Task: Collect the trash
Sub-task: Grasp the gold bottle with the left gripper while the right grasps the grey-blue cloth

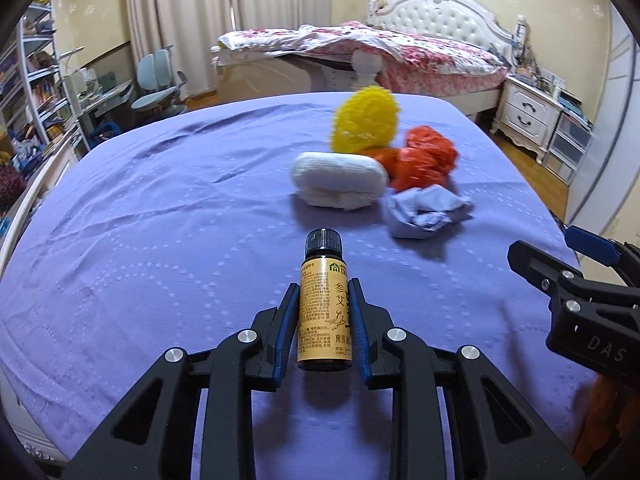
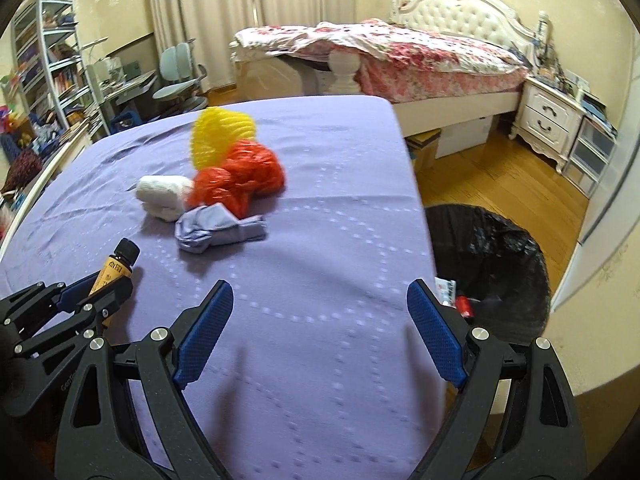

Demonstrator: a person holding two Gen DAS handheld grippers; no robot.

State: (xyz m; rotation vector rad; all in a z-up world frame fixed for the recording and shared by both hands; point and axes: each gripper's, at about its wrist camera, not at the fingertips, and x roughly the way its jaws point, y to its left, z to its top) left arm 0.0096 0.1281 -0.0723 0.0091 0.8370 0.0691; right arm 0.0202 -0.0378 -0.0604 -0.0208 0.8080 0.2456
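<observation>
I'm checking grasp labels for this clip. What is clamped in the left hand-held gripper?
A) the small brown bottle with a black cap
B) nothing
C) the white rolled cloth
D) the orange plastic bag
A: the left hand-held gripper has its blue pads pressed on both sides of the small brown bottle, while the white rolled cloth and orange plastic bag lie apart on the purple sheet.

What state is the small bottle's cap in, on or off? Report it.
On. The black cap sits on top of the bottle, which the left gripper clamps between its fingers.
</observation>
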